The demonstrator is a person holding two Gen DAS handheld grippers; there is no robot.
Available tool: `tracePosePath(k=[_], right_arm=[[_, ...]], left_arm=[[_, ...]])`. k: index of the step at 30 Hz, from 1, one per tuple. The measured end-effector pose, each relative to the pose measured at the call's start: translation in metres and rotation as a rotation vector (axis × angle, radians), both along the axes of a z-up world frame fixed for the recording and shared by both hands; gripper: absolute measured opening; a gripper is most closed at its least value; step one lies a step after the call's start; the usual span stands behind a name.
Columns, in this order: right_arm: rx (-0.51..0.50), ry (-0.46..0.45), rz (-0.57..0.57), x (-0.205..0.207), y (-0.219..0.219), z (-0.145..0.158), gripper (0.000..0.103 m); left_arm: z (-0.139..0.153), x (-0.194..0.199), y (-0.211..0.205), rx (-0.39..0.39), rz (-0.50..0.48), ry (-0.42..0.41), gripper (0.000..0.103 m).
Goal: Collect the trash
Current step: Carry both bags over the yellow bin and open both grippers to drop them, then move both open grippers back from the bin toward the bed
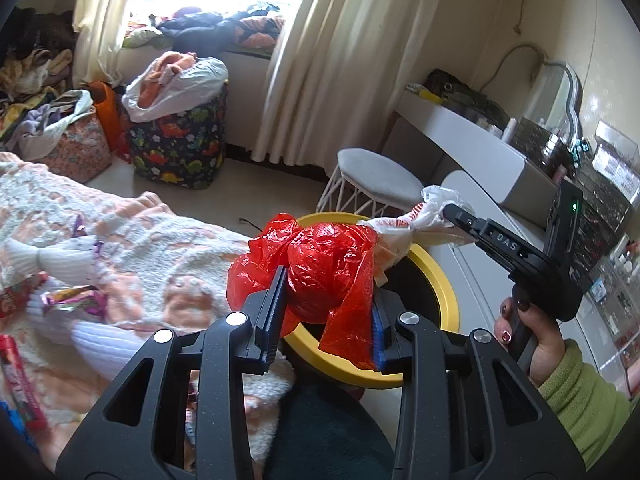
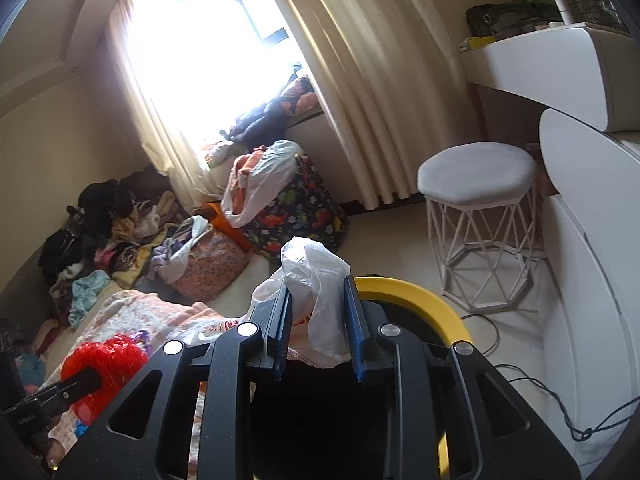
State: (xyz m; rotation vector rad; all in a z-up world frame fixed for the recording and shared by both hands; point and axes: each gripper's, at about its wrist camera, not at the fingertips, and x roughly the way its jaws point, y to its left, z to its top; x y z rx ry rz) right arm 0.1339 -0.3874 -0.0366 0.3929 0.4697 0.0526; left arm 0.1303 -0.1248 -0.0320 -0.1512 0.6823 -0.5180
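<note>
A lived-in bedroom in a home is shown. A bed (image 1: 132, 240) with a fleecy blanket is seen beside a curtained window (image 2: 208, 40). Clothes (image 2: 100, 232) are piled along the wall, laundry bags (image 1: 176, 144) are stuffed full, and a vanity (image 1: 460, 132) with a stool (image 2: 476, 176) is set opposite.

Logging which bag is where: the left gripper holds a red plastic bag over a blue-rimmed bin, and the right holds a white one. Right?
Not quite: the bin's rim is yellow, not blue, as the left wrist view shows. The left gripper does hold the red bag over it, and the right gripper holds the white bag.
</note>
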Motion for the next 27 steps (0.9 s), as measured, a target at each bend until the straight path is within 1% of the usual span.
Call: tracePosePath(k=[7, 16, 19, 21, 22, 23, 25, 27], right_arm=[[-0.038, 0.028, -0.053, 0.004, -0.013, -0.012, 0.023], [-0.078, 0.053, -0.078, 0.007, -0.019, -0.023, 0.025], [-0.072, 0.068, -0.085, 0.01, -0.021, -0.026, 0.03], [-0.066, 0.08, -0.087, 0.012, -0.022, -0.029, 0.038], [-0.063, 0.084, -0.085, 0.013, -0.022, -0.03, 0.045], [-0.06, 0.085, -0.084, 0.013, -0.022, -0.031, 0.05], [-0.06, 0.081, -0.091, 0.012, -0.021, -0.03, 0.055], [-0.061, 0.078, -0.089, 0.012, -0.02, -0.029, 0.059]], left_arm=[[-0.01, 0.008, -0.023, 0.013, -0.048, 0.022, 0.028], [-0.029, 0.022, -0.046, 0.013, -0.081, 0.07, 0.028], [-0.033, 0.026, -0.05, -0.007, -0.095, 0.087, 0.028], [-0.035, 0.028, -0.052, -0.011, -0.098, 0.085, 0.03], [-0.037, 0.029, -0.052, -0.012, -0.093, 0.083, 0.04], [-0.038, 0.029, -0.051, -0.013, -0.084, 0.083, 0.056], [-0.037, 0.027, -0.048, -0.007, -0.056, 0.068, 0.076], [-0.035, 0.023, -0.045, 0.001, -0.038, 0.043, 0.084]])
